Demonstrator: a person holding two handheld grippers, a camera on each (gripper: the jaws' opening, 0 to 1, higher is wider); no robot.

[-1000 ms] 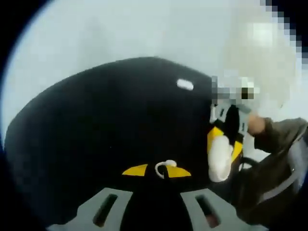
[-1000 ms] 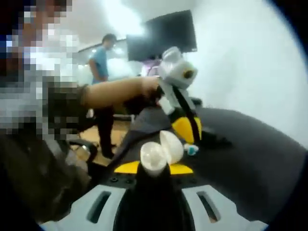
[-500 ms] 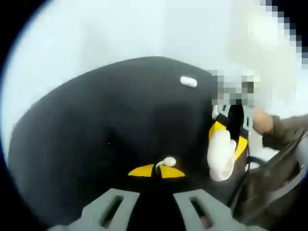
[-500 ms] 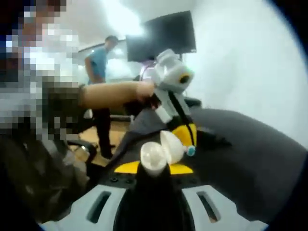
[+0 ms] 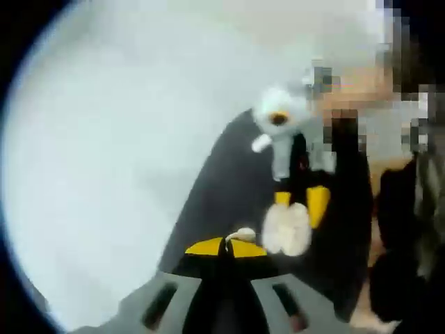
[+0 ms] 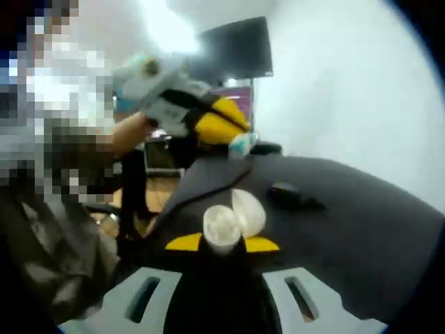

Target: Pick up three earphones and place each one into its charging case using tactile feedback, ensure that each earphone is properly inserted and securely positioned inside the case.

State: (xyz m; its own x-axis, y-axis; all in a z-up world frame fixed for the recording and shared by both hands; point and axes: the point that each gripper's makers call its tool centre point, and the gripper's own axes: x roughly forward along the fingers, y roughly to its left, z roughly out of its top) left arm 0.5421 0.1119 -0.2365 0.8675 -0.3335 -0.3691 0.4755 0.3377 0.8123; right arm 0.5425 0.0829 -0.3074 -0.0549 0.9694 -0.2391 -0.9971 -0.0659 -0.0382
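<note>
While the black tabletop [image 6: 361,229] stretches away under the right gripper [image 6: 222,245], a dark flat object [image 6: 295,195] is seen lying on it further out, well apart from the jaws, and a dark screen [image 6: 233,50] is seen on the far wall. The open white charging case [image 6: 233,219] is held between the yellow-tipped jaws of the right gripper, its lid tilted back to the right. In the right gripper view the left gripper [image 6: 233,139] is raised above the tabletop, up and to the left of the case, with something small and pale at its yellow tips. A person's hand [image 6: 132,129] is seen behind it.

In the left gripper view the jaws of the left gripper [image 5: 224,248] are closed narrowly on a white earphone [image 5: 240,235], pinched at the yellow tips. Just to the right of it, the right gripper [image 5: 295,202] is seen with the charging case [image 5: 286,228] held at its end. A second small white object [image 5: 261,143] is seen on the tabletop [image 5: 229,188] beyond, partly behind the right gripper.

Compared with half a second ago, the left gripper has been lifted well clear of the case, where before it was held just beside the lid. The left gripper view has swung, so that pale wall is now seen on its left side. The earphone and the case are gripped as before.
</note>
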